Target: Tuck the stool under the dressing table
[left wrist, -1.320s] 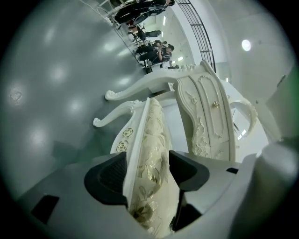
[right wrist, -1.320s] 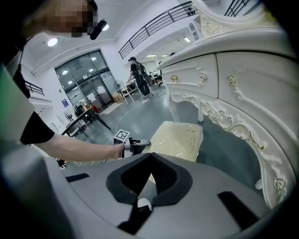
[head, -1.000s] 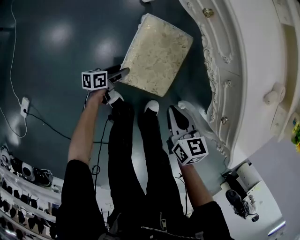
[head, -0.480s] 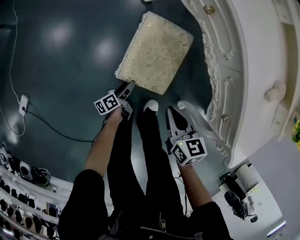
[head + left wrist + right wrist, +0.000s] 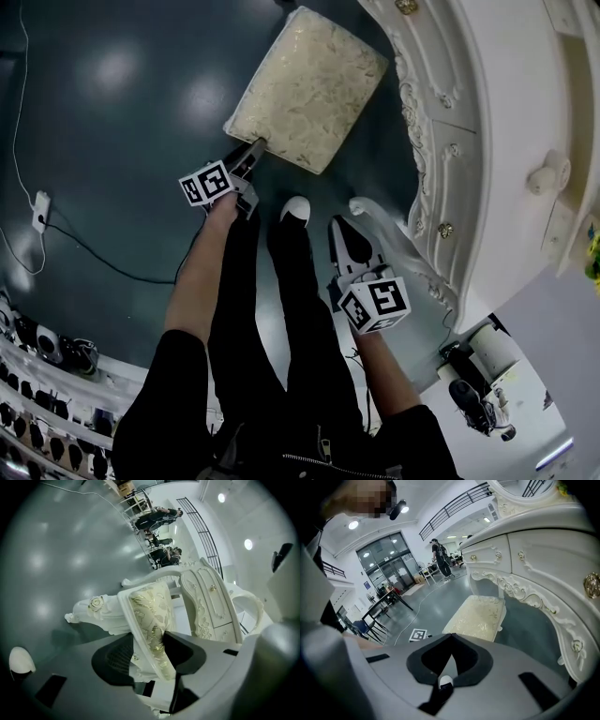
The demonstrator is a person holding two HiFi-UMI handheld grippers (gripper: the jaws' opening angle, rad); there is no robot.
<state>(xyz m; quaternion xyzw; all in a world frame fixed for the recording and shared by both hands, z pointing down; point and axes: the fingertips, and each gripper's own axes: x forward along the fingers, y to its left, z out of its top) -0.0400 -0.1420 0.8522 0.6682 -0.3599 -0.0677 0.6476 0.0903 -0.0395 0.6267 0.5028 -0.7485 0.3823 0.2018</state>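
Observation:
The stool, white-framed with a cream and gold cushion, stands on the dark floor just left of the white carved dressing table. My left gripper is at the stool's near left corner. In the left gripper view the cushion edge lies between the closing jaws, both pads against it, with the dressing table behind. My right gripper hangs shut and empty beside the table's front. In the right gripper view its tips meet, and the stool sits ahead below the table.
The person's black-trousered legs and white-toed shoes stand between the grippers. A cable and plug lie on the floor at the left. The table's curved leg foot is close to the right gripper. People stand far off.
My left gripper swung from the stool's left side round to its near corner, rolled, and its jaws came in on the cushion edge. The right gripper barely shifted.

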